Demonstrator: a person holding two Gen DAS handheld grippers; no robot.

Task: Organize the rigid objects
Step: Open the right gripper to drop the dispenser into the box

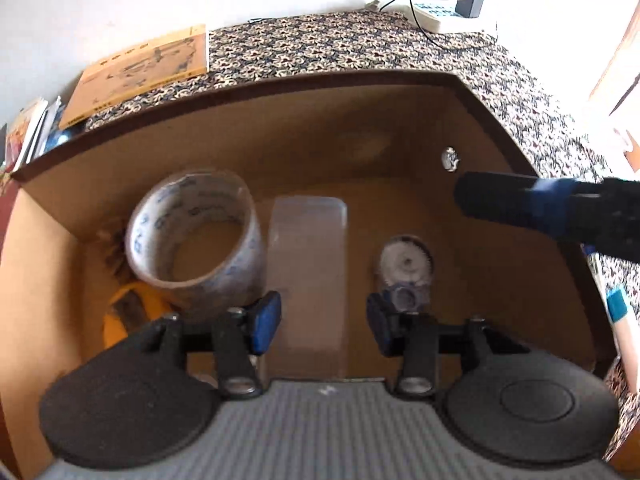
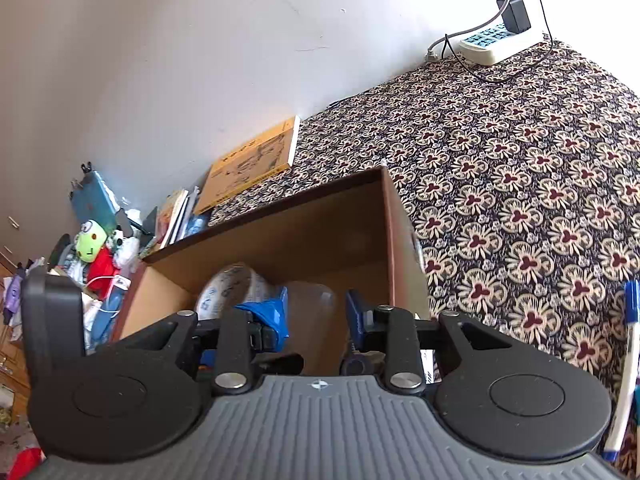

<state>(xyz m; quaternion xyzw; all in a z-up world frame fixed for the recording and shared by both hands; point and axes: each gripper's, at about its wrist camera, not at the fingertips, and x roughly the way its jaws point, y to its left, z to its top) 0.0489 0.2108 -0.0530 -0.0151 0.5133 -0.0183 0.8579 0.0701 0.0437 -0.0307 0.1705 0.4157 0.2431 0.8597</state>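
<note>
Progress: tape roll (image 1: pixel 194 232), clear plastic case (image 1: pixel 306 276) and correction-tape dispenser (image 1: pixel 404 276) already lie in the cardboard box (image 1: pixel 280 128); a pen (image 2: pixel 624 364) remains outside on the patterned cloth | Left gripper (image 1: pixel 322 322): angled steeply down over the case, jaws apart, gripping nothing | Right gripper (image 2: pixel 316 318): at the box rim, released, empty.

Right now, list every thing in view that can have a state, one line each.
Brown cardboard box: open-topped, upright on the patterned cloth.
Clear packing tape roll: inside the box, tilted.
Clear plastic rectangular case: flat on the box floor, apart from both pads.
Small correction tape dispenser: lying in the box.
Left gripper: open, empty.
Right gripper: open, empty.
Black adapter: plugged into the white power strip.
</note>
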